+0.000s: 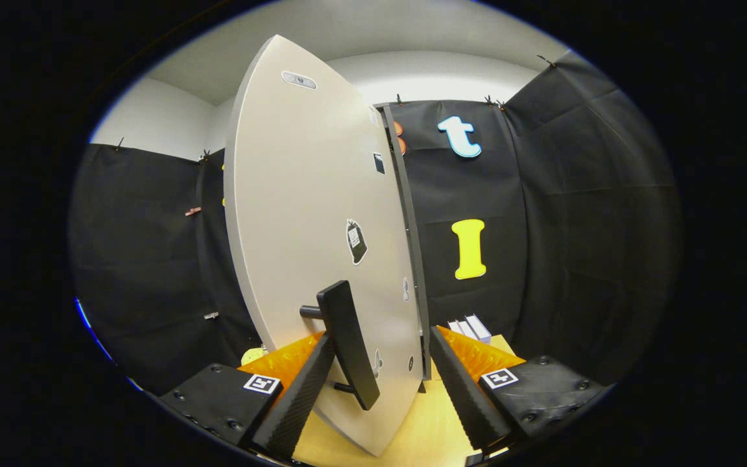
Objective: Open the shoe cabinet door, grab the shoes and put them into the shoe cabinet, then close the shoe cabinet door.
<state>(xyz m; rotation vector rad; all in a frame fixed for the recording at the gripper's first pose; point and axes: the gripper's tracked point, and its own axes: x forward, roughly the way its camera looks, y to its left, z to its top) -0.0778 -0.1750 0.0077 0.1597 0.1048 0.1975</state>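
Gripper (pixel 380 383) is held wide open around the upright door handle (pixel 347 344), nothing gripped; the cabinet door (pixel 308 207) edge stands just beyond.

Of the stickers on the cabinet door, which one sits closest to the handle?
The large dark bag-shaped sticker, just above the handle, between the gripper fingers, which stand open. The other stickers sit near the door edges.

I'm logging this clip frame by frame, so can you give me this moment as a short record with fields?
door: shoe cabinet door swung open, seen nearly edge-on
handle: dark bar handle on the door's face, between the fingers
hand-held gripper: hand-held gripper open, fingers either side of the handle, not pressing it
surface: wooden tabletop below
shoes: none located
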